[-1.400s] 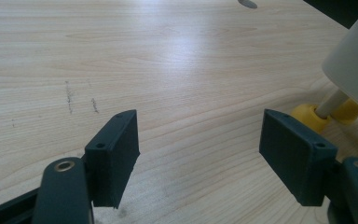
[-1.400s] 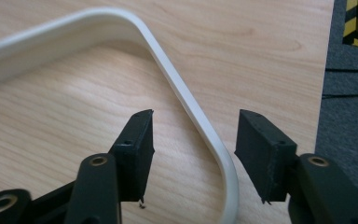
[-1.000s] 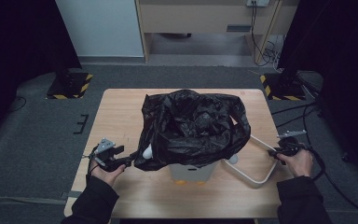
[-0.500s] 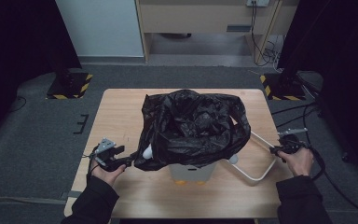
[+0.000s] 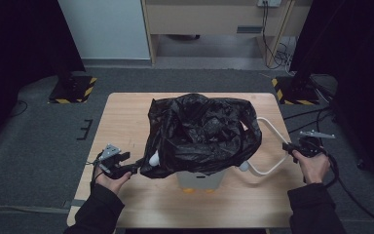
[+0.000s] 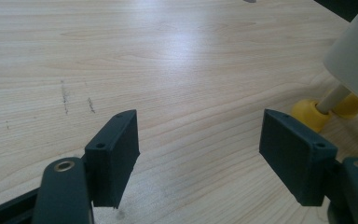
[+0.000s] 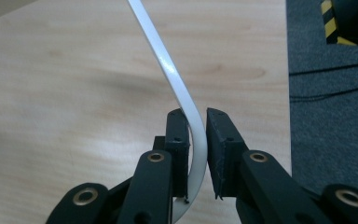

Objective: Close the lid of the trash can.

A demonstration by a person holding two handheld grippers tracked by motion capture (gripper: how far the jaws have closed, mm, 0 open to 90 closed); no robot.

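A black rubbish bag (image 5: 202,134) lines a pale bin (image 5: 199,181) on yellow feet, standing mid-table. The bin's white hoop handle (image 5: 275,129) swings out to the right. My right gripper (image 5: 288,147) has just been closing with that handle between its jaws. In the right gripper view the pads (image 7: 177,140) of the right gripper (image 7: 196,140) pinch the white handle (image 7: 168,70) at its bend. My left gripper (image 5: 134,168) sits low at the bag's lower left edge. Seen up close, the left gripper (image 6: 198,154) is open over bare wood, beside a yellow foot (image 6: 310,114) and the bin wall (image 6: 354,56).
The wooden table (image 5: 126,122) has free surface to the left and in front of the bin. Dark floor surrounds it, with cables at the right (image 5: 321,114) and striped stand bases (image 5: 70,90) behind. The right gripper hangs over the table's right edge.
The white handle's outer loop now sits higher and closer to the bin than a second ago, with the right hand shifted slightly with it. The left hand has stayed put.
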